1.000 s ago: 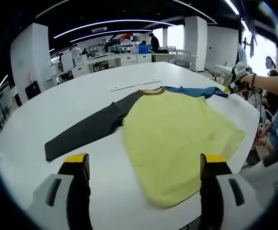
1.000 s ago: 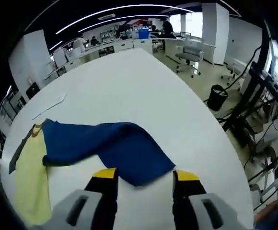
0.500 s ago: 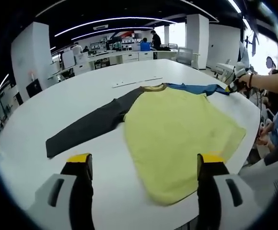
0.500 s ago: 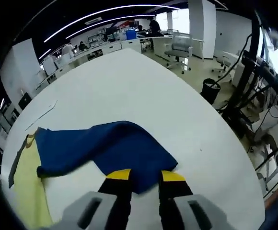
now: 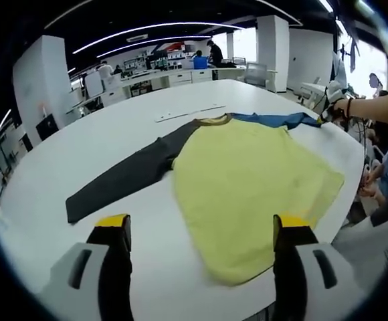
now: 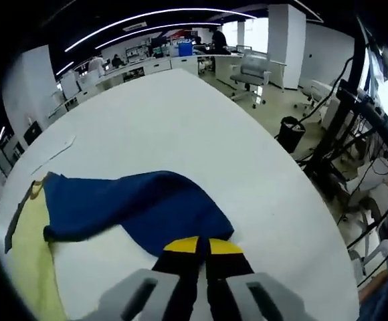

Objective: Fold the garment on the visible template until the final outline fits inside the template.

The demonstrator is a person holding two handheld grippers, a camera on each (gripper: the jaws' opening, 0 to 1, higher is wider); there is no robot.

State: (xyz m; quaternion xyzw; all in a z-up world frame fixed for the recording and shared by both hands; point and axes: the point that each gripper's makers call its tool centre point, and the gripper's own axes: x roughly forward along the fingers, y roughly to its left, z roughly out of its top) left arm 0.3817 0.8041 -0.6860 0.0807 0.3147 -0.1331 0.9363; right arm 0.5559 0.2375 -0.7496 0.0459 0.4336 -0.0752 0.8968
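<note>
Two tongs [image 6: 203, 246] tips pinching blue sleeve [image 6: 140, 207]

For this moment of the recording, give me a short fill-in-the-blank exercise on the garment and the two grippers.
1. The right gripper has its fingers closed on the cuff of the ____ sleeve.
2. The left gripper hangs over the table with its fingers ____.
3. The body of the garment is ____ in colour.
4. The sleeve lying flat and ungripped is dark ____.

Missing words: blue; open; yellow; grey
</note>
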